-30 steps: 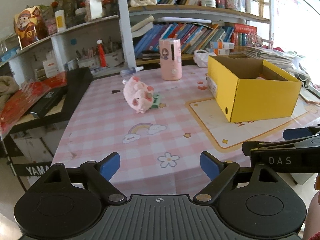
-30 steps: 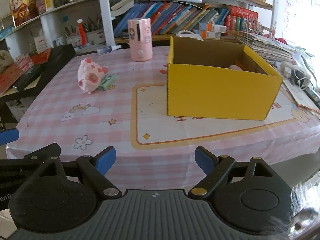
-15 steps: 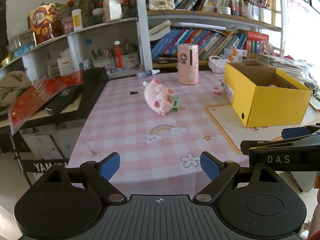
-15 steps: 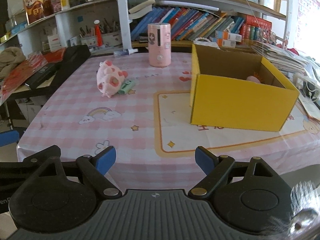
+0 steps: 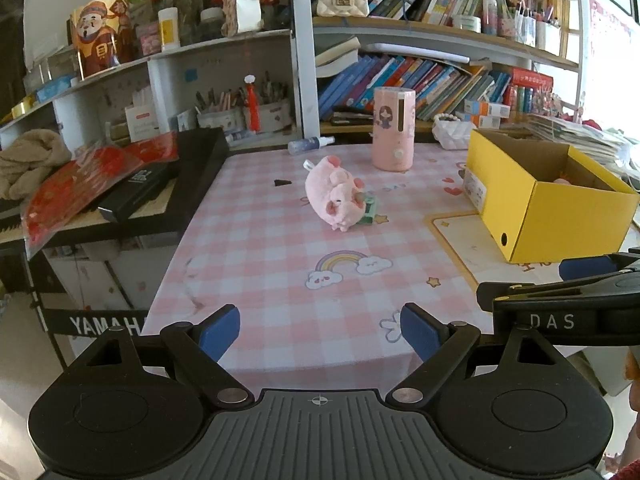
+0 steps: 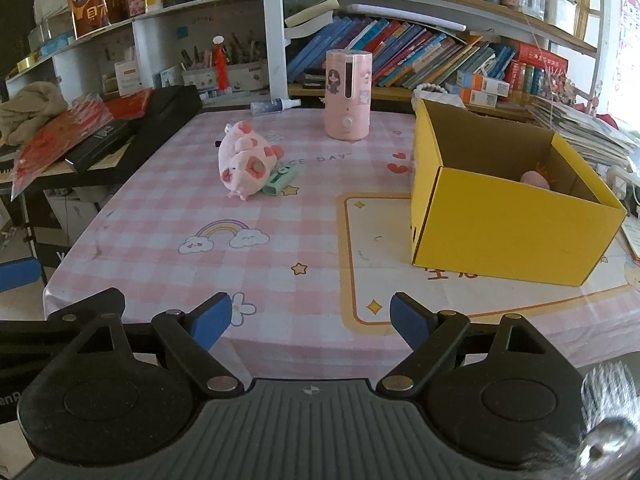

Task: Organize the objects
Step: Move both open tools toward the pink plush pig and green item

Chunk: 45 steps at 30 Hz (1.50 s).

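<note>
Both open claws have backed away from the plush pig [image 5: 336,196] and cardboard box [image 6: 508,216].

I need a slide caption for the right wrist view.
Open right gripper faces pink plush pig and yellow box.

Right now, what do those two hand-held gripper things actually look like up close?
Both are black plastic. The left gripper and right gripper each have two angled arms tipped with blue pads, silver pivot screws, and a ribbed grey base. White letters DAS mark the right one's side.

"yamaha" in white on the black keyboard stand [image 5: 96,322] — "das" on the right gripper [image 5: 552,320] — "ce day" on the tablecloth [image 6: 326,159].
</note>
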Tool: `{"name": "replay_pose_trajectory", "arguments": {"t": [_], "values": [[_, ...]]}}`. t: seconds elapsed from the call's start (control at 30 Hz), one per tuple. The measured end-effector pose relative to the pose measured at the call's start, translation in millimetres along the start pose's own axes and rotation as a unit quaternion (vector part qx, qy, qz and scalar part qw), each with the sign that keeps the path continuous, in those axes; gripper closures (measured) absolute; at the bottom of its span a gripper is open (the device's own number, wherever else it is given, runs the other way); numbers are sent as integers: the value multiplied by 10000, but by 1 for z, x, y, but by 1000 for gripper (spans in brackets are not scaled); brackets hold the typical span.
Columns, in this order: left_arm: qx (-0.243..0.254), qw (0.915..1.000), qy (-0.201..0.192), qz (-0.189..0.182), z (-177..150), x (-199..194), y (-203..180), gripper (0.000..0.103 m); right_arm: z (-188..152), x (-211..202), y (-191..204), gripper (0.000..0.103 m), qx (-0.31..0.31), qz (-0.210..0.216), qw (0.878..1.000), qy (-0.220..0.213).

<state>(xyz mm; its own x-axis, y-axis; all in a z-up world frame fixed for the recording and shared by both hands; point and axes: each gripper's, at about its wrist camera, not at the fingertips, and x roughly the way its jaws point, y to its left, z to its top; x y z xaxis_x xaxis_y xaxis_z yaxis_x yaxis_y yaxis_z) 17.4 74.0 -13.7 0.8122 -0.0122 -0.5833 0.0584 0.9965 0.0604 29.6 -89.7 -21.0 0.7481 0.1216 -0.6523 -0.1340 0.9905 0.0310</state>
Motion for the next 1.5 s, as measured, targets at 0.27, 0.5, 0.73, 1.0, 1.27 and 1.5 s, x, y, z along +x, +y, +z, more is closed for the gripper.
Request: {"name": "replay_pose_trajectory", "arguments": {"t": [0.27, 0.5, 0.73, 1.0, 1.27, 1.5], "values": [[-79, 9999, 0, 86, 15, 21, 2, 14, 16, 23, -3, 19, -27, 64, 10000, -9], [-164, 9997, -8, 156, 36, 50, -1, 14, 44, 50, -11, 19, -100, 134, 9998, -82], [-261, 9993, 14, 278, 59, 80, -4, 14, 76, 81, -20, 19, -206, 234, 9995, -89], [-358, 9983, 21, 452, 81, 107, -6, 14, 103, 115, -29, 25, -248, 520, 9983, -68], [-396, 9979, 39, 512, 104, 135, -7, 14, 124, 147, -36, 26, -282, 670, 9974, 12], [-598, 9974, 141, 388, 123, 169, 0, 14, 132, 168, -43, 28, -353, 671, 9971, 44]]}}
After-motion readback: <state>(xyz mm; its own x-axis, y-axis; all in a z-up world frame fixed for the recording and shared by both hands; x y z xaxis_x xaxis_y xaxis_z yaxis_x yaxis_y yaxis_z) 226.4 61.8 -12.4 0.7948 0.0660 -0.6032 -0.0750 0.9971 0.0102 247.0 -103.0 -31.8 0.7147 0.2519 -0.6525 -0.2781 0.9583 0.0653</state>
